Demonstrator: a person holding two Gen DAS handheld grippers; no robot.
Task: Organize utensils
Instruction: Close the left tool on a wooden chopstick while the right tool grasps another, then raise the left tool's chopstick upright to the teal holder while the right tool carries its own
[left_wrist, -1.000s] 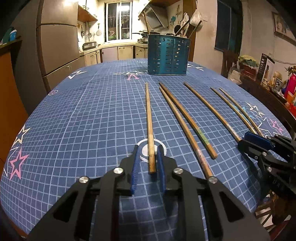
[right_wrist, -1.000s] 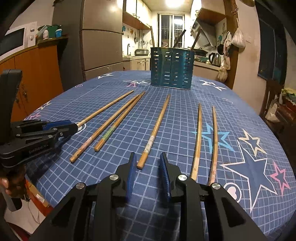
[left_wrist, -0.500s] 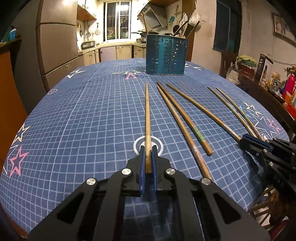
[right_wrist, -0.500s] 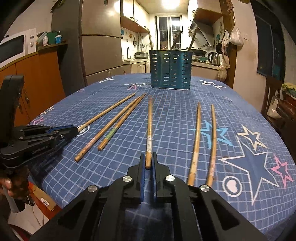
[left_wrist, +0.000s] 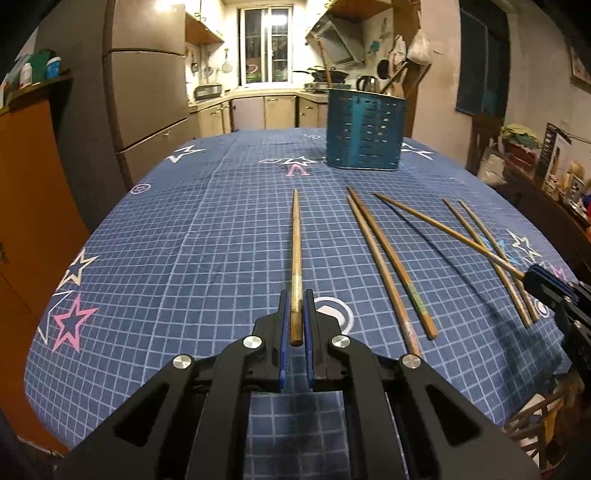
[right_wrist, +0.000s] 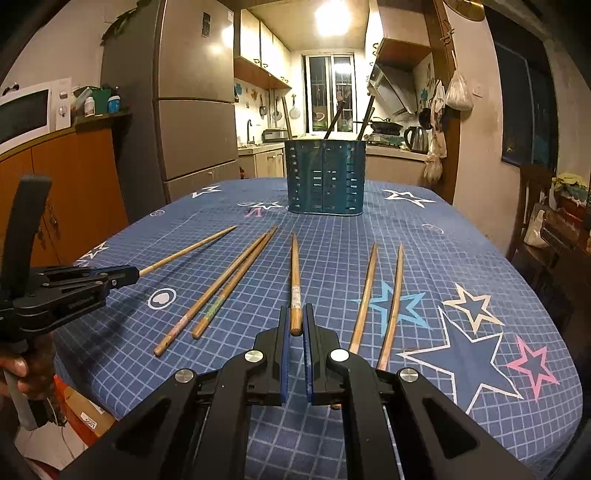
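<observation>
I had my left gripper (left_wrist: 294, 314) and right gripper (right_wrist: 295, 321) each clamping one chopstick; four lay mid-table, some already in the holder (right_wrist: 325, 181).

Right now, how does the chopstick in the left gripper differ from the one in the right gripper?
The left gripper's chopstick is plain wood; the right gripper's chopstick carries a pale printed band near the pads. The left one sits outermost in the row; the right one has chopsticks on both sides. Both are clamped at the thick end, tips toward the blue holder.

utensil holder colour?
Teal-blue utensil holder with rows of slot cutouts; clearest in the right wrist view.
</observation>
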